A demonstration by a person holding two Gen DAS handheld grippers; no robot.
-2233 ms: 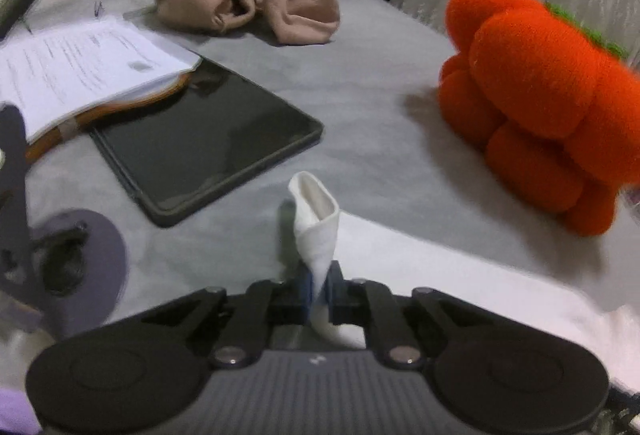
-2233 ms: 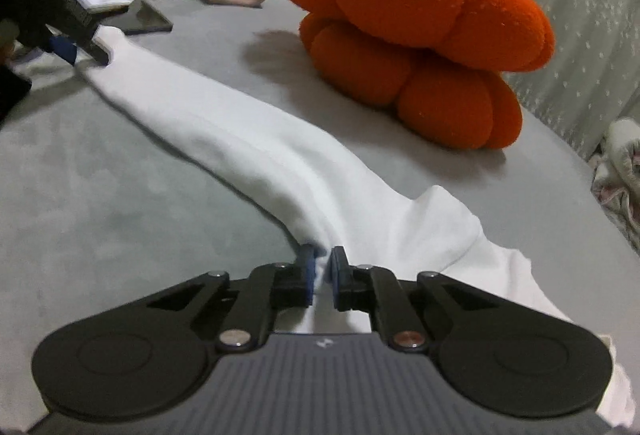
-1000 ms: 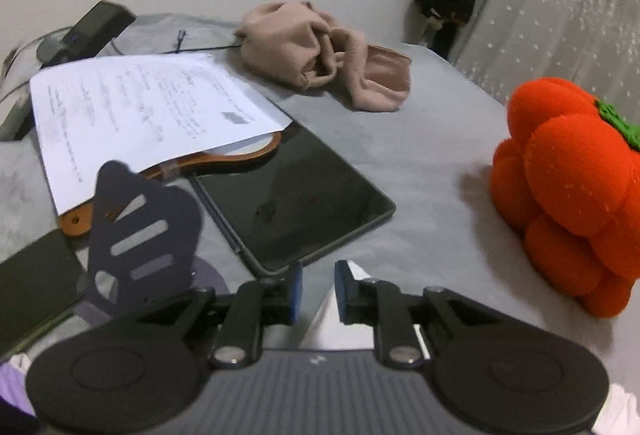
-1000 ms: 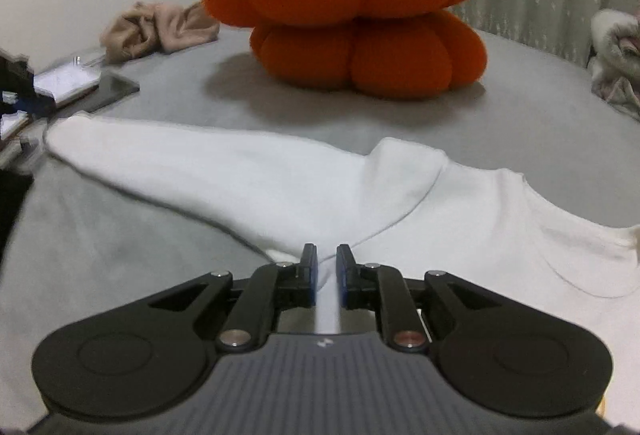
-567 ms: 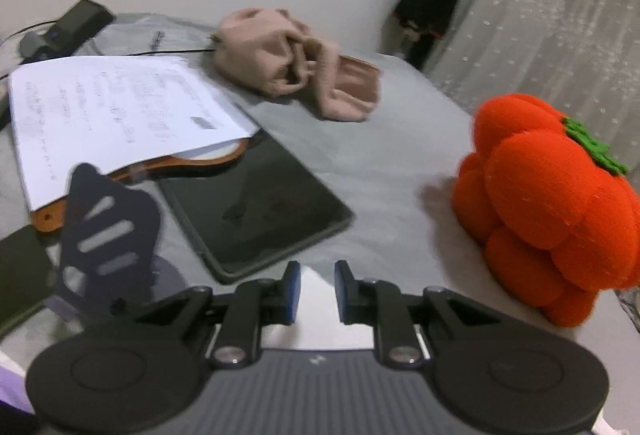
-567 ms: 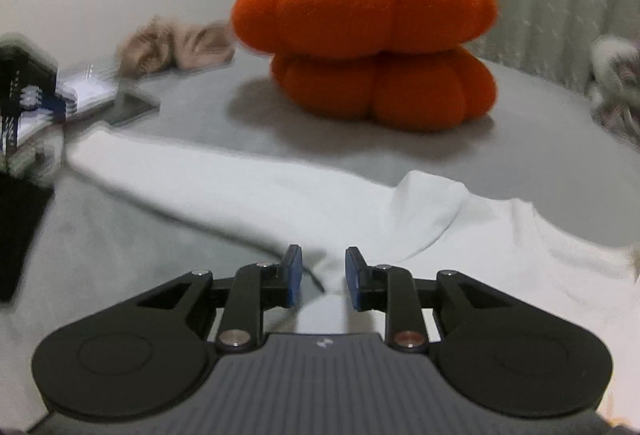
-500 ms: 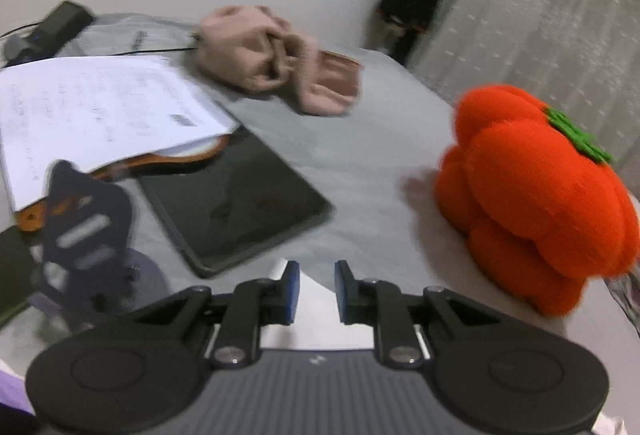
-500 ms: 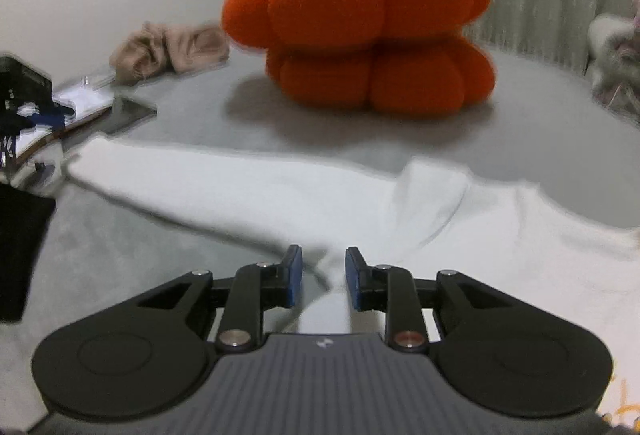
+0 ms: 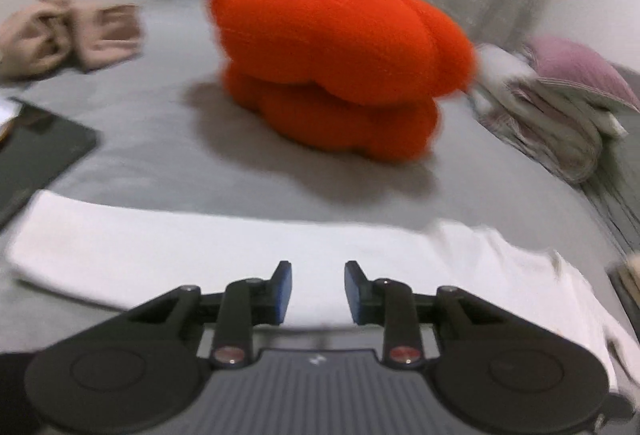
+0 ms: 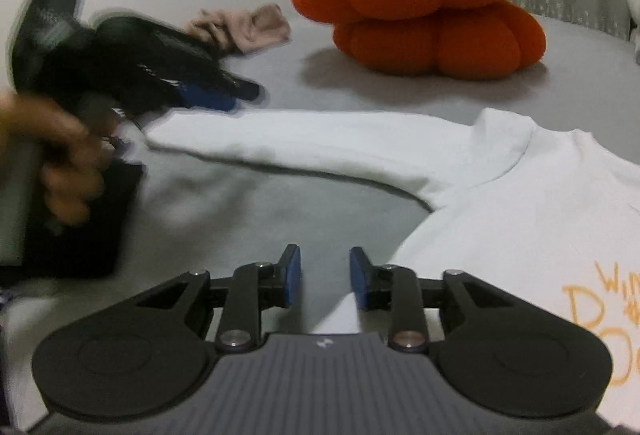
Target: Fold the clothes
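Though unheld, sweatshirt (image 9: 224, 251) under fingers (image 9: 285, 287).

White sweatshirt (image 10: 520, 203) lies flat on grey bedding; sleeve (image 9: 208, 247) outstretched.

Both wrist views look low across the bed, sharing the pumpkin cushion (image 9: 340, 59)

right hand-held gripper (image 10: 325, 277): jaws just narrowed, empty | white sweatshirt (image 10: 500, 195): flat, sleeve outstretched
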